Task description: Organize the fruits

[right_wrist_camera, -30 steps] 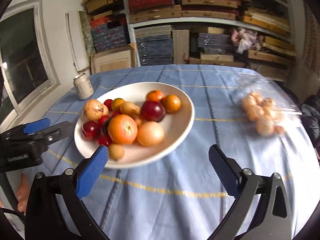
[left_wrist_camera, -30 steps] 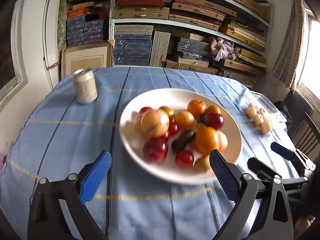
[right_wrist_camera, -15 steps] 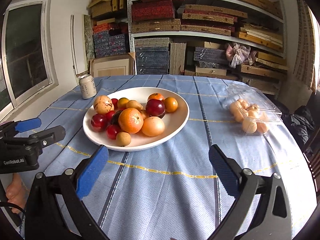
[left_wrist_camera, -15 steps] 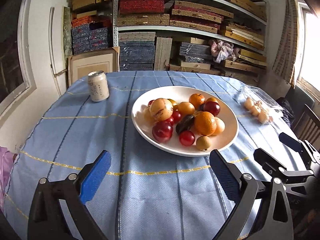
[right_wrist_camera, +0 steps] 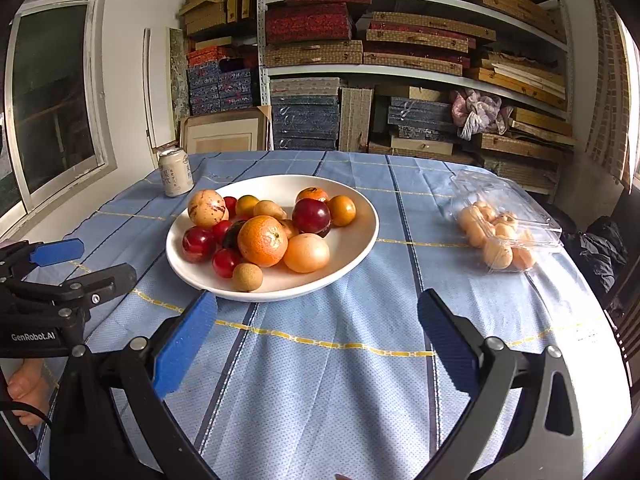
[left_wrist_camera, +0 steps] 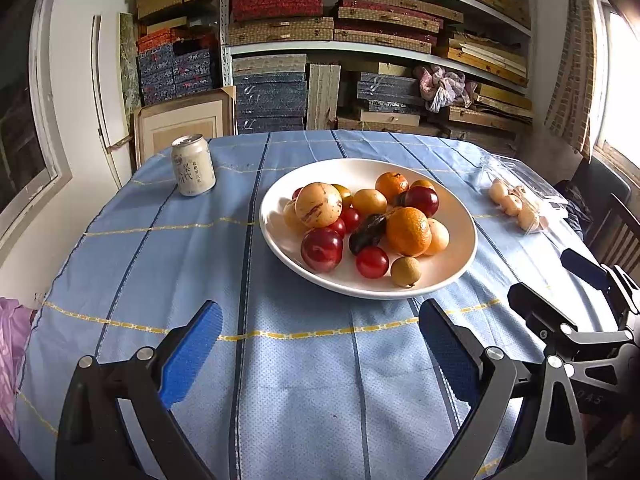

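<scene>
Drink can (left_wrist_camera: pixel 193 166): upright, far left on the blue striped tablecloth (left_wrist_camera: pixel 280 360), well apart from the plate. Left gripper (left_wrist_camera: pixel 320 340): fingers spread wide, holding nothing, above the cloth near the plate's front rim. White plate (left_wrist_camera: pixel 460 256): table centre, heaped with fruit, including a large orange (left_wrist_camera: pixel 408 231), red plums (left_wrist_camera: pixel 322 249), a speckled yellow fruit (left_wrist_camera: pixel 318 205) and a small brown longan (left_wrist_camera: pixel 405 271). Right gripper (right_wrist_camera: pixel 318 322): fingers likewise spread, empty, just short of the plate. Clear plastic clamshell (right_wrist_camera: pixel 508 216): open, far right, containing pale round fruits (right_wrist_camera: pixel 497 254).
</scene>
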